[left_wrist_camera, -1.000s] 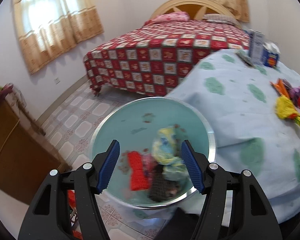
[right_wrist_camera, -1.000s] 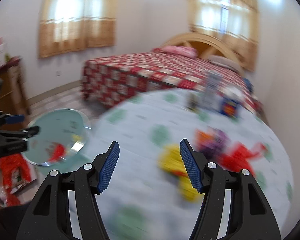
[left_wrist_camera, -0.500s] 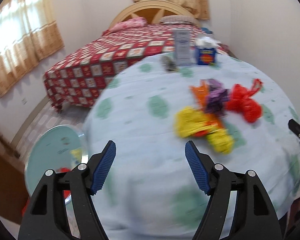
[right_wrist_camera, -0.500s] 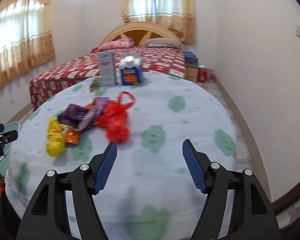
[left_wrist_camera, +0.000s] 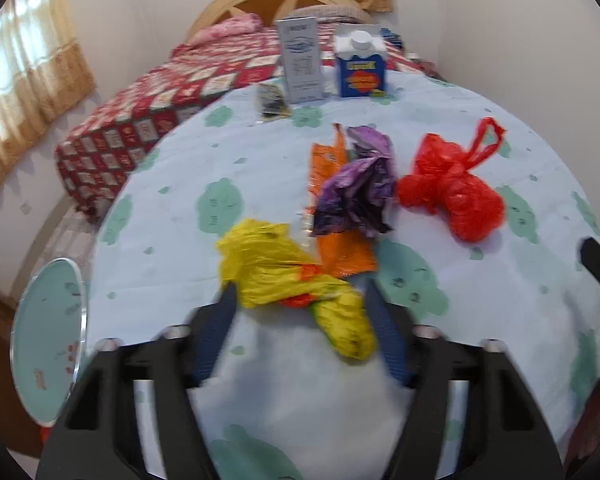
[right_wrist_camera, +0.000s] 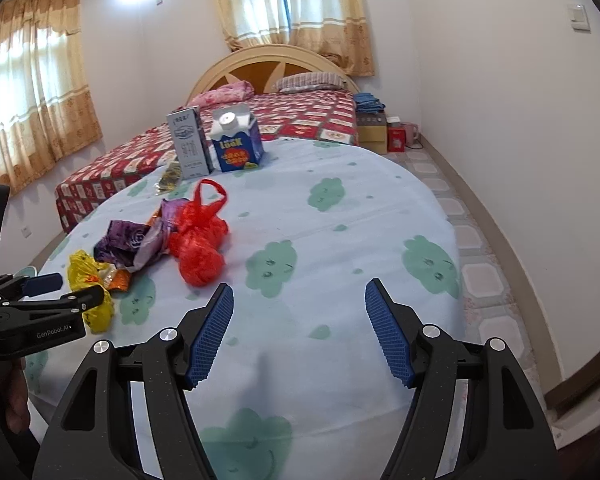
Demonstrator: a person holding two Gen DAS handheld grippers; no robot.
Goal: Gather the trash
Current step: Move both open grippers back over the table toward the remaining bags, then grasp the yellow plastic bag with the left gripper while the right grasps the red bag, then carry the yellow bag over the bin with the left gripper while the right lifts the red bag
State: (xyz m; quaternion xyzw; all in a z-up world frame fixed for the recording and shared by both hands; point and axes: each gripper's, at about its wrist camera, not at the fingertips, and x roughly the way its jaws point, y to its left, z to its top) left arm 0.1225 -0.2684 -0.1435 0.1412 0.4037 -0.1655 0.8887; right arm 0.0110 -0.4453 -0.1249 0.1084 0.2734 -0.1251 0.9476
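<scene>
Left gripper (left_wrist_camera: 298,308): fingers (left_wrist_camera: 216,336) spread wide and holding nothing, the crumpled yellow bag lying between and just beyond them; the view is a little blurred, so I cannot tell whether either finger touches the bag.
Right gripper (right_wrist_camera: 300,308): fingers (right_wrist_camera: 210,336) spread wide and empty, over a bare part of the surface (right_wrist_camera: 340,216), well apart from the trash at its 10 o'clock.
Yellow bag (left_wrist_camera: 292,280): crumpled on the surface at the near end of the trash cluster, a bit of orange showing in its folds.
Orange wrapper (left_wrist_camera: 336,240): flat, just beyond the yellow bag, partly under the purple one.
Purple wrapper (left_wrist_camera: 360,188): crumpled, lying on the orange wrapper, close beside the red bag on its 3 o'clock side.
Red bag (left_wrist_camera: 452,192): bunched up, one handle loop raised toward 1 o'clock.
Far edge of surface: a grey carton (left_wrist_camera: 302,64) and a blue carton (left_wrist_camera: 360,68) with a white cap stand upright side by side; a small dark packet (left_wrist_camera: 274,100) lies flat at 9 o'clock of the grey one.
Bin (left_wrist_camera: 50,340): round with a pale green inside, at 8 o'clock in the left wrist view, below the edge of the surface.
Bed (right_wrist_camera: 228,136): red patterned cover, beyond the surface.
</scene>
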